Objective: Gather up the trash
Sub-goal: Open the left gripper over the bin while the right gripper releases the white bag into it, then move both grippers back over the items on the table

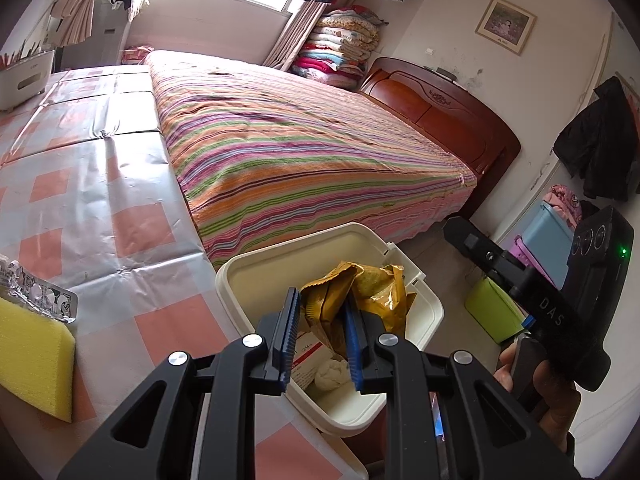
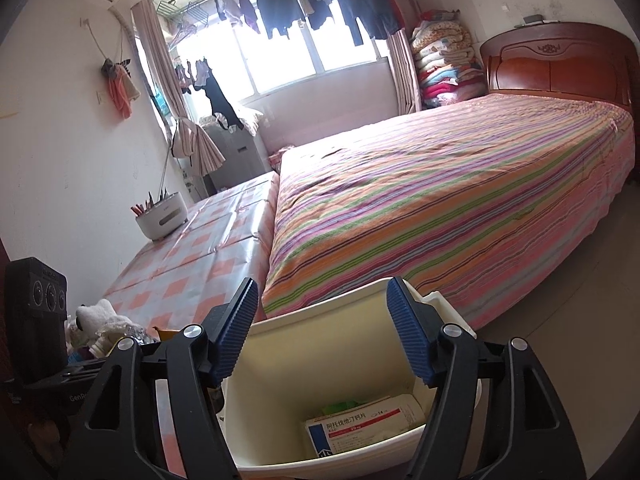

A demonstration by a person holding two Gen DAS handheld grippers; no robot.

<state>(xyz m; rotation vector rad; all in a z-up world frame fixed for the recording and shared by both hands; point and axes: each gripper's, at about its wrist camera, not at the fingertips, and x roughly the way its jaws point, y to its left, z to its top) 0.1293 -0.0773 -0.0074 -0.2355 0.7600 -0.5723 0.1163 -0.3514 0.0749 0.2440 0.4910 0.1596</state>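
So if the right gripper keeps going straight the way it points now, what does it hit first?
Most likely the inside of the white bin: the right gripper, jaws open with nothing between them, points down into its mouth. Beyond that wall lies the medicine box on the bottom. Depth is hard to judge.

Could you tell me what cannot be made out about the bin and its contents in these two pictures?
- Left wrist view: the left tongs and the gold wrapper between them cover much of the bin's inside.
- Right wrist view: the medicine box is partly hidden by the bin's near rim.
- Right wrist view: the wrapper is not visible.
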